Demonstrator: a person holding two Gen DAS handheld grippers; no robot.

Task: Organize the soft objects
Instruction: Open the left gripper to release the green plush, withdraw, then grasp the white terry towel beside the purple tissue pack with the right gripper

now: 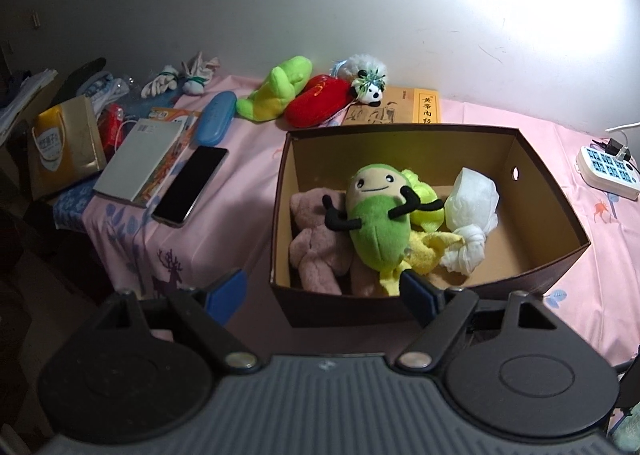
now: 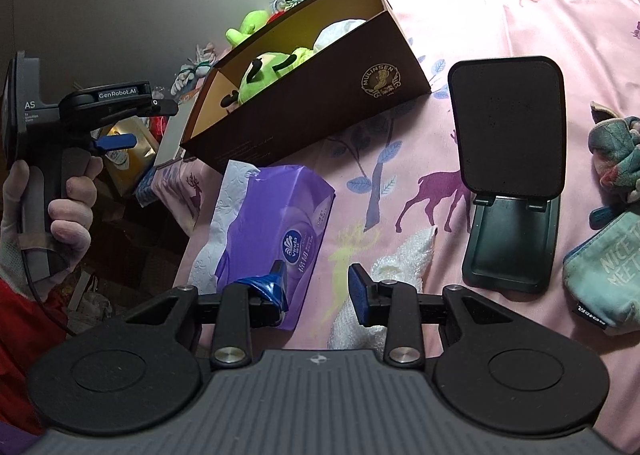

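The cardboard box (image 1: pixel 552 211) fills the centre of the left wrist view and already holds a green bean-shaped plush (image 1: pixel 378 223), a pink plush (image 1: pixel 316 247), a yellow cloth (image 1: pixel 432 251) and a knotted white bundle (image 1: pixel 472 215). The left gripper (image 1: pixel 322 287) hovers at the box's near rim, fingers spread wide and empty. At the upper centre of that frame, behind the box on the pink tabletop (image 1: pixel 248 159), a green-and-yellow plush (image 1: pixel 276 89), a red plush (image 1: pixel 320 103) and a small panda plush (image 1: pixel 370 89) lie in a touching row, not yet sorted. In the right wrist view the right gripper (image 2: pixel 318 289) is low over the tabletop, fingers moderately open and empty, one over the edge of a purple tissue pack (image 2: pixel 280 227), the other against a white fluffy cloth (image 2: pixel 404 259) at lower centre. The step in hand seems to be picking the next soft item. The white cloth looks the likeliest candidate: the right gripper would need to shift right to centre on it, close, then carry it to the box at the upper left of that frame. A phone stand (image 2: pixel 508 123) just beside the cloth should be avoided.
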